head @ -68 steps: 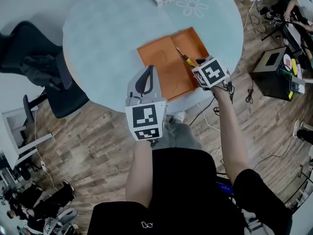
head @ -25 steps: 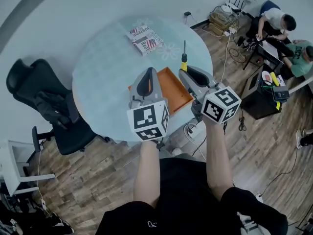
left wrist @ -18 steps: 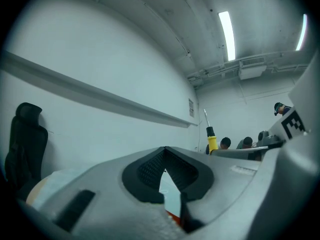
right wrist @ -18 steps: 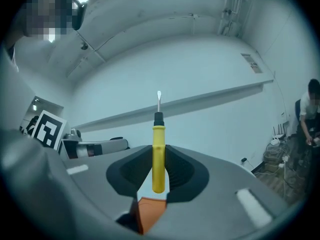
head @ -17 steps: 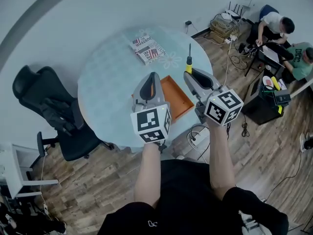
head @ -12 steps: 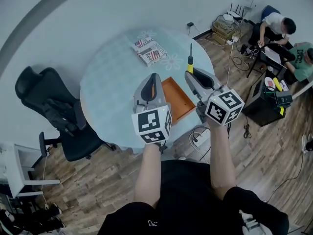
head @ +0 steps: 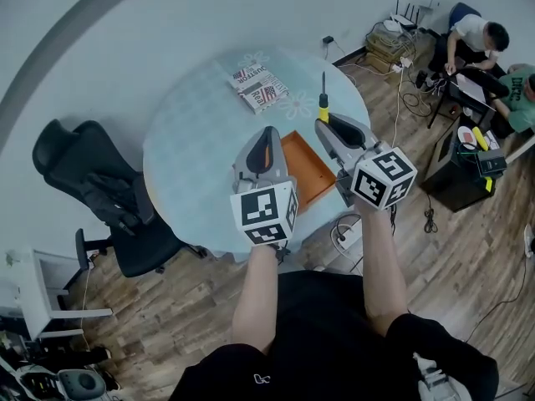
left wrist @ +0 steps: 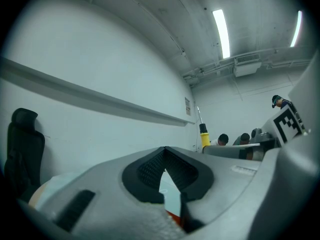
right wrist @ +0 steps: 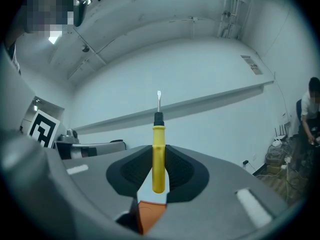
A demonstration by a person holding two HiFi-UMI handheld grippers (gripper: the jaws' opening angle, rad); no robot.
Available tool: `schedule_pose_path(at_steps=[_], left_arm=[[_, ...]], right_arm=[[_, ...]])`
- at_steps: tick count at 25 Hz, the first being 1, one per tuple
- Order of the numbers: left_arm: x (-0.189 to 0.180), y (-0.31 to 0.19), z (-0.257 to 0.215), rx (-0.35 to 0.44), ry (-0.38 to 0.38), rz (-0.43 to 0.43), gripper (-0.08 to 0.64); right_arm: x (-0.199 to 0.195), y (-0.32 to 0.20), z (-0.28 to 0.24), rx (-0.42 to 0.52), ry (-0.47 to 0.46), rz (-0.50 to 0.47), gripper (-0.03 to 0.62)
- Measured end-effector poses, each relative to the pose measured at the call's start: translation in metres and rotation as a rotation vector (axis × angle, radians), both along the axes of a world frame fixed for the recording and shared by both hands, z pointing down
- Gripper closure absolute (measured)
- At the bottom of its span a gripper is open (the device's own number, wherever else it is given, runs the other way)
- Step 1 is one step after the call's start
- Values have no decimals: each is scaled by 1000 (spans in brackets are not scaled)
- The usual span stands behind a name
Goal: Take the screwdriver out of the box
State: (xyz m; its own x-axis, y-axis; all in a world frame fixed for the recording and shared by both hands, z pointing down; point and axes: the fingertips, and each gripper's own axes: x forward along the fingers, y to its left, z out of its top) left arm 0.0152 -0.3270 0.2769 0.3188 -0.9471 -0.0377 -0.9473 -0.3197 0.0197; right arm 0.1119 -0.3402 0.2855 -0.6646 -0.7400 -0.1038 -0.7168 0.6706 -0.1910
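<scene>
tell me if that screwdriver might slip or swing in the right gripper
Probably stiff and light: the screwdriver stands upright, its slim yellow handle pinched in the right gripper. Smooth round handle could pivot or slip.

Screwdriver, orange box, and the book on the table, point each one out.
screwdriver (right wrist: 158,151): right gripper view, yellow handle.
orange box (head: 305,172): head view, bare floor.
book (head: 257,88): head view, front cover.
</scene>
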Motion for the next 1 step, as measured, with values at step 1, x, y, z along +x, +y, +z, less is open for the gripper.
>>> schedule_pose_path(at_steps=[1], left_arm=[[1, 0, 0, 1, -1, 1, 557]], right_arm=[[0, 0, 0, 0, 0, -2, 503]])
